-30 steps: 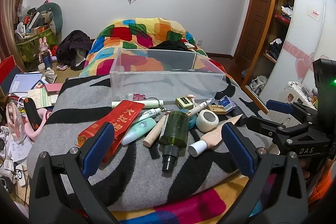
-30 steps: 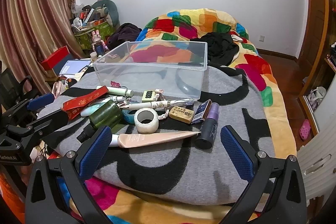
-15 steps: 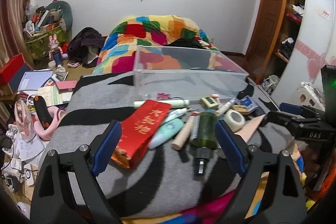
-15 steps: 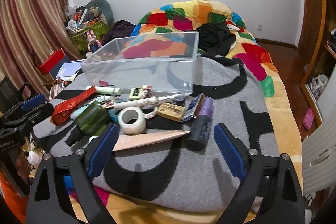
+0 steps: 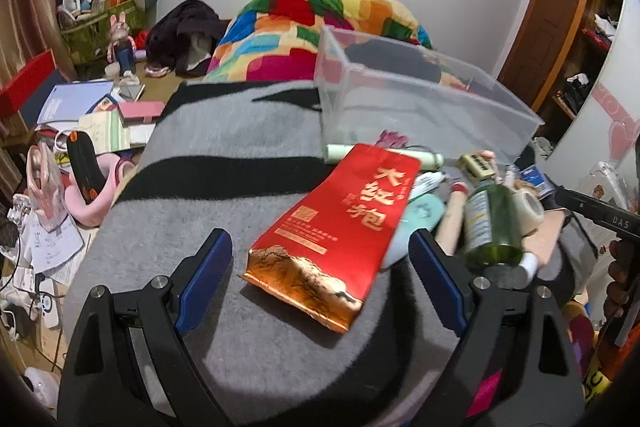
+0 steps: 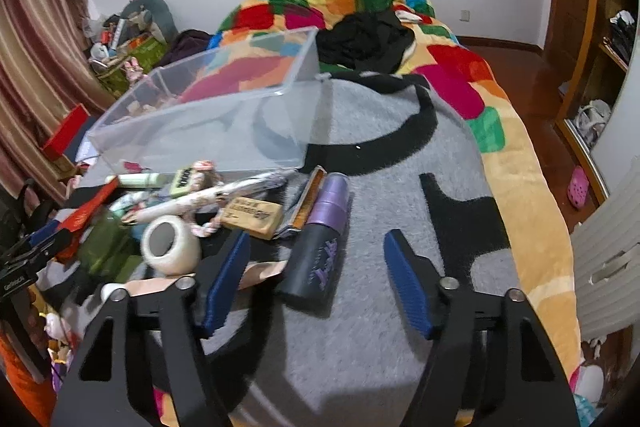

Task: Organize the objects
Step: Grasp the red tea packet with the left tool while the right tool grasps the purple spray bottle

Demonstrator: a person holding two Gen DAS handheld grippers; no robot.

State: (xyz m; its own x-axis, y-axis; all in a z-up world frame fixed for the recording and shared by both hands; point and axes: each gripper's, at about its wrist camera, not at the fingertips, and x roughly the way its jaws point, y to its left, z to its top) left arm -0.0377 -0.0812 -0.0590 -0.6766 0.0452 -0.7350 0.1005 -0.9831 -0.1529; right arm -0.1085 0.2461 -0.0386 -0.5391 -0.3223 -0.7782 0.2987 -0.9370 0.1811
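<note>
A clear plastic bin (image 5: 420, 99) stands empty on the grey blanket (image 5: 224, 163); it also shows in the right wrist view (image 6: 208, 123). In front of it lies a pile of small items. My left gripper (image 5: 320, 267) is open, its fingers on either side of the near end of a red foil packet (image 5: 344, 223). A green bottle (image 5: 494, 223) and a tape roll (image 5: 528, 205) lie to its right. My right gripper (image 6: 316, 283) is open, straddling the base of a black and purple spray bottle (image 6: 320, 239). A tan eraser block (image 6: 250, 217) lies beside it.
The blanket (image 6: 400, 155) covers a bed with a colourful quilt (image 5: 320, 23). Books, a pink bag and other clutter fill the floor at left (image 5: 80, 131). A wardrobe (image 5: 580, 27) stands at right. A black garment (image 6: 364, 43) lies behind the bin.
Both grippers have moved forward and lower toward the pile. The left one swung left onto the red packet; the right one closed in on the purple spray bottle.
</note>
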